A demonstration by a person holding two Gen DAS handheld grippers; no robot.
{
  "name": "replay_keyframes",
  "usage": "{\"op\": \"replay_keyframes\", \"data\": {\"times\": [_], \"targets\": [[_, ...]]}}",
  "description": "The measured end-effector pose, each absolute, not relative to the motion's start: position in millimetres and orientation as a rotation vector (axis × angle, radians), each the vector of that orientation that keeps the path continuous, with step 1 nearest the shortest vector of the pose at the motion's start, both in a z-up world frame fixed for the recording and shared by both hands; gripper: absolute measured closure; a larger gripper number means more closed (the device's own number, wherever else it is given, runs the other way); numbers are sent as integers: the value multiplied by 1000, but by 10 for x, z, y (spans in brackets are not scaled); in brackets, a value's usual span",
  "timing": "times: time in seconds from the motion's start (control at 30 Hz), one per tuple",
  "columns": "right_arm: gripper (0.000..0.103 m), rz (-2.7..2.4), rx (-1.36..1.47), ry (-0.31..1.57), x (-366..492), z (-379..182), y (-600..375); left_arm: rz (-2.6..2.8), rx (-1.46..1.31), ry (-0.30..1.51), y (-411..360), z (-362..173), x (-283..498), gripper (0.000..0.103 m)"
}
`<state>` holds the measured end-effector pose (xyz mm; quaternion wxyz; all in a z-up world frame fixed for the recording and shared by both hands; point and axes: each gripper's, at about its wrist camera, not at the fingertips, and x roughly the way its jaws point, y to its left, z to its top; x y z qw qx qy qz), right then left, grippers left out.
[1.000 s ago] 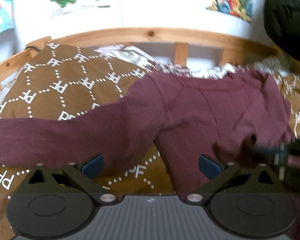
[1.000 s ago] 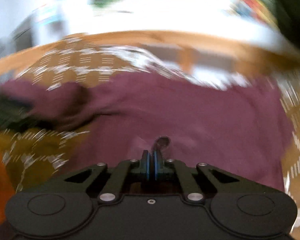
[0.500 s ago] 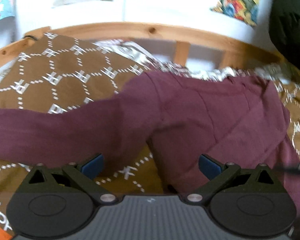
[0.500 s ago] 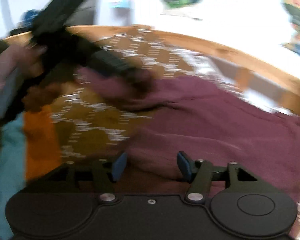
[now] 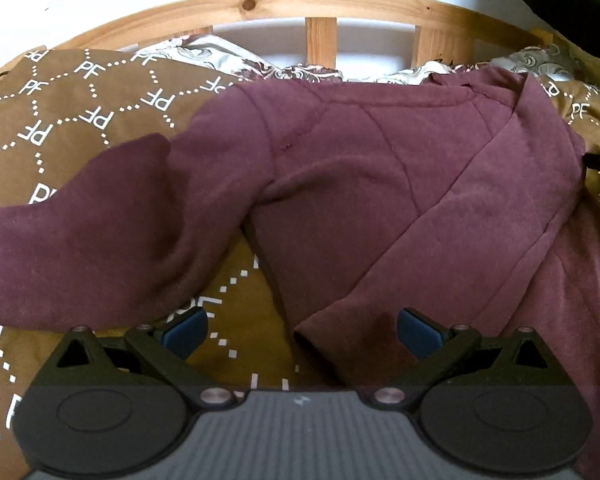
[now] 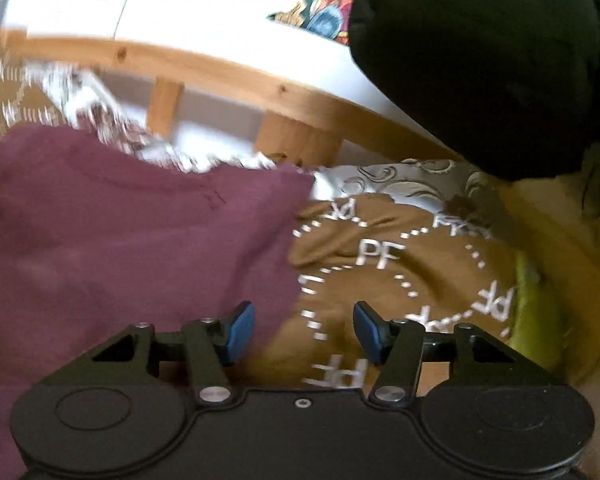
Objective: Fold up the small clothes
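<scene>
Maroon long-sleeved top (image 5: 340,168) spread flat on a bed, over a brown blanket (image 5: 60,120) printed with white letters. At far left, one sleeve (image 5: 80,248) stretched out sideways, long axis running left to right, away from the body of the top. Directly ahead of the left hand-held gripper (image 5: 300,332), released with jaws wide apart: the other sleeve folded diagonally across the chest, its cuff (image 5: 332,336) lying between the blue pads, close in front, not gripped. Further right, right hand-held gripper (image 6: 302,332), likewise released and empty, hovering at the top's right edge (image 6: 292,240), one pad over maroon cloth, one over blanket. Outstretched sleeve nearer the left hand, likely next to be folded inward. Wooden bed rail (image 5: 320,4) behind.
</scene>
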<state>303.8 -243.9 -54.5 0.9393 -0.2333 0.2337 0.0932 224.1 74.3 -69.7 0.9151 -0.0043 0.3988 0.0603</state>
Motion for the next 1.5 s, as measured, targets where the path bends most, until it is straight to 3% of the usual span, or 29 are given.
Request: {"op": "replay_keyframes", "data": {"times": [0.23, 0.43, 0.53, 0.6, 0.67, 0.93, 1.13, 1.33, 1.4, 1.47, 1.5], "targets": [[50, 264, -941, 411, 2809, -977, -2198, 109, -19, 833, 793, -727, 2287, 1], [51, 237, -1092, 291, 2792, -1121, -2095, 105, -21, 841, 790, -741, 2309, 1], [79, 231, -1069, 260, 2862, -1075, -2082, 106, -22, 847, 771, -735, 2304, 1], [88, 243, -1059, 227, 2847, -1030, -2086, 104, -21, 849, 760, -724, 2302, 1], [96, 259, -1034, 214, 2824, -971, -2090, 100, -22, 845, 749, -709, 2304, 1], [97, 128, -394, 436, 3086, -560, -2638, 102, 17, 882, 625, -813, 2316, 1], [97, 92, -239, 537, 3187, -674, -2787, 104, 26, 874, 572, -822, 2278, 1], [68, 25, -290, 497, 2974, -549, -2782, 96, 7, 878, 604, -814, 2247, 1], [54, 25, -324, 417, 2888, -465, -2734, 92, 13, 879, 605, -815, 2251, 1], [34, 74, -350, 369, 2887, -407, -2649, 93, 8, 883, 612, -811, 2263, 1], [33, 104, -365, 357, 2915, -390, -2594, 93, 6, 885, 614, -810, 2269, 1]]}}
